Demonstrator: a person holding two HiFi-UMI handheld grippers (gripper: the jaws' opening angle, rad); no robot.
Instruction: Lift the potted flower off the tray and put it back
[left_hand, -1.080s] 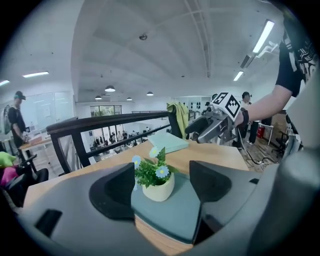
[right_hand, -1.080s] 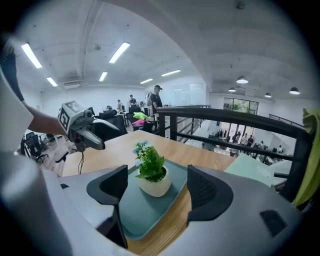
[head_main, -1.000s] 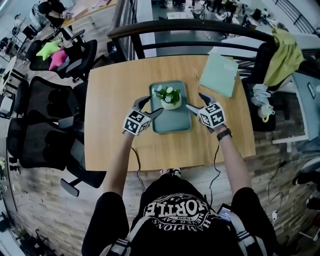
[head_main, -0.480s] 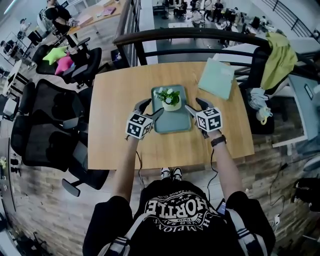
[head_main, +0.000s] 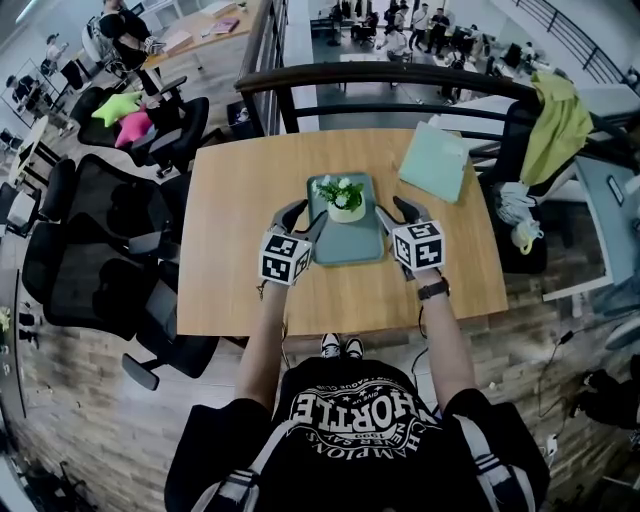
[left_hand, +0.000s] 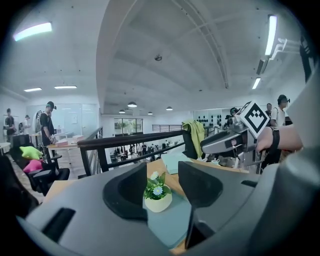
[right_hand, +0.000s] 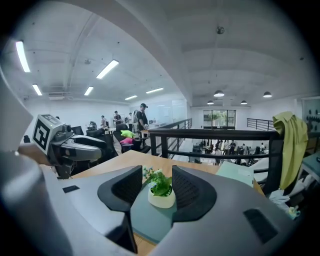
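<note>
- Potted flower (head_main: 345, 198) stands upright at the far end of the green tray (head_main: 346, 243), on the wooden table (head_main: 230, 200).
- It sits between the two tools and a little beyond their tips. The left tool (head_main: 303, 218) is at the tray's left edge and the right tool (head_main: 395, 212) at its right edge, both angled inward toward the pot.
- Neither tool touches the pot or the leaves.
- In the left gripper view the white pot shows through the gap between the jaws, further off on the tray. The right gripper view shows the same.
- Left tool: jaws partly spread and have just been closing, with nothing pinched and only open air between the pads.
- Right tool: jaws also about half spread and have just been closing, and they hold nothing.
- Each tool's cube carries black-and-white square markers.
- White lettering on the person's black shirt (head_main: 345, 415) appears upside down in the head view and is too distorted to read with confidence.
</note>
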